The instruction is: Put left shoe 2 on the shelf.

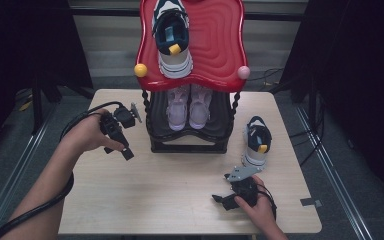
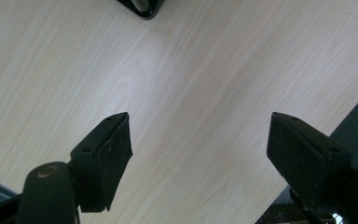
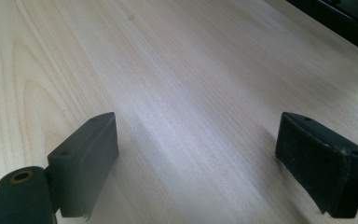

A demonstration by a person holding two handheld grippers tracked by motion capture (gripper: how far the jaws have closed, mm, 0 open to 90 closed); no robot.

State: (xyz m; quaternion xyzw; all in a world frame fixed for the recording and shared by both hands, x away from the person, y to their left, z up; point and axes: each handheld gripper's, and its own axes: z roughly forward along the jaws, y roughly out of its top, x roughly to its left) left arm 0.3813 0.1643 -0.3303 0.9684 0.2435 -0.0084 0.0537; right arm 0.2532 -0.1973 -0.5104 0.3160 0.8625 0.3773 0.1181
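High view: loose sneaker (image 1: 256,141) on the table's (image 1: 180,200) right, beside the shoe rack (image 1: 190,145).
Both claws, left gripper (image 1: 121,145) and right gripper (image 1: 222,201), gape empty; shoe probably light, soft-sided — grip the heel collar.

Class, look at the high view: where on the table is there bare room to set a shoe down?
Bare wood lies between the left gripper and right gripper, in front of the black rack. It is crowded at the right, where the loose sneaker stands by the rack.

Pink pair (image 1: 189,106) on lower shelf (image 1: 190,131)
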